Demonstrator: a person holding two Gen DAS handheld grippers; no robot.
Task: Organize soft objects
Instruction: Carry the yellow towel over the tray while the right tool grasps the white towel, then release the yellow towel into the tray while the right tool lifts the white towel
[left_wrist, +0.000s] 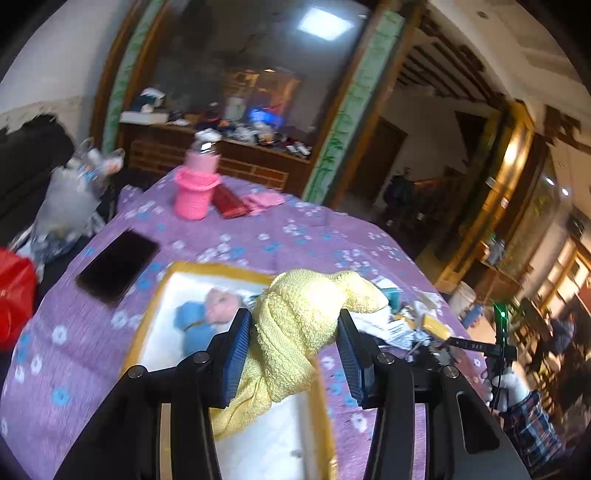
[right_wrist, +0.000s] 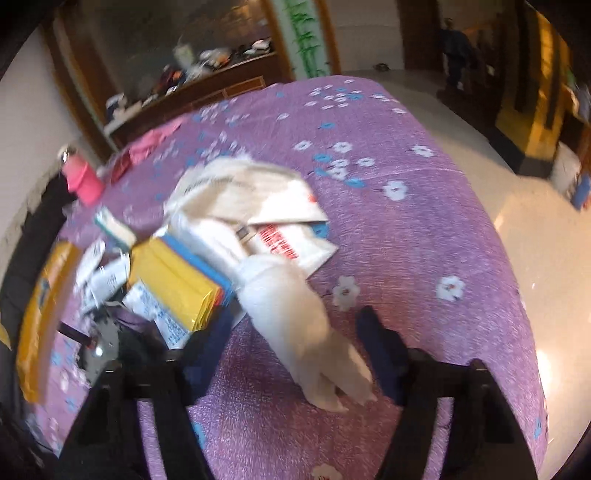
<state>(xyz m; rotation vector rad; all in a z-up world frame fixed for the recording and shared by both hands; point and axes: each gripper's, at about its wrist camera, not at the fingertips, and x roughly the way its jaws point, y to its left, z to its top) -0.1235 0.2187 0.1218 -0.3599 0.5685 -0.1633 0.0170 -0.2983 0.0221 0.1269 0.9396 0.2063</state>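
In the left wrist view, my left gripper (left_wrist: 293, 350) is shut on a yellow towel (left_wrist: 295, 321) and holds it above a white box with a yellow rim (left_wrist: 218, 267). A blue and pink soft toy (left_wrist: 207, 317) lies inside the box. In the right wrist view, my right gripper (right_wrist: 291, 354) is open, its fingers on either side of a white rolled cloth (right_wrist: 295, 314) that lies on the purple flowered tablecloth (right_wrist: 424, 229). The jaws do not touch the cloth.
A black phone (left_wrist: 118, 266), a pink knitted bottle cover (left_wrist: 195, 188), a red case (left_wrist: 229, 203) and a pink cloth (left_wrist: 266, 201) lie on the table. Papers (right_wrist: 266, 199), a yellow packet (right_wrist: 177, 280) and small clutter sit left of the white cloth. The yellow box edge (right_wrist: 40, 317) is far left.
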